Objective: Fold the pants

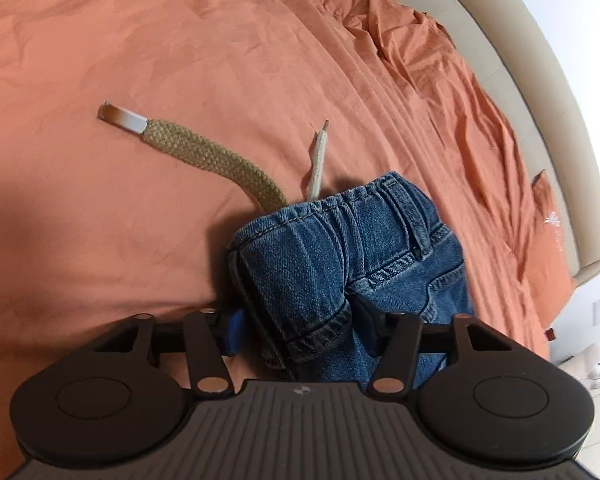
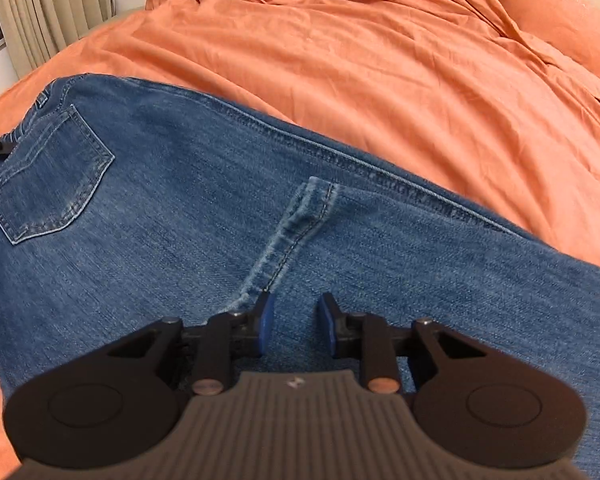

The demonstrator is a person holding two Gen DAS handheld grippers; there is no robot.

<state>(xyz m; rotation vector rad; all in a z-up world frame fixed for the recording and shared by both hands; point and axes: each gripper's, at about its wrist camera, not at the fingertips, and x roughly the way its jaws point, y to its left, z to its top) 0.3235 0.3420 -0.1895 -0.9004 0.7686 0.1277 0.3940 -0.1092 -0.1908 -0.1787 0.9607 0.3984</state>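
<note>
Blue denim pants [image 2: 180, 208] lie flat on an orange bed sheet [image 2: 340, 60], back pocket [image 2: 48, 176] up. Their bunched waistband end [image 1: 340, 240] sits between the fingers of my left gripper [image 1: 300, 326]. The right pad presses into the denim, while the left pad [image 1: 234, 330] stands a sliver off it. Two drawstring ends trail from the waistband: a thick tan braided cord [image 1: 204, 156] and a thin pale one [image 1: 318, 156]. My right gripper [image 2: 297, 328] points down over the thigh area beside a raised seam fold [image 2: 292, 232], its jaws narrowly open with only flat denim beneath.
A rumpled orange duvet [image 1: 420, 40] lies toward the bed's far side, along a beige padded bed frame [image 1: 540, 80]. An orange pillow [image 2: 560, 8] sits at the upper right. Beige curtains [image 2: 52, 0] hang beyond the bed.
</note>
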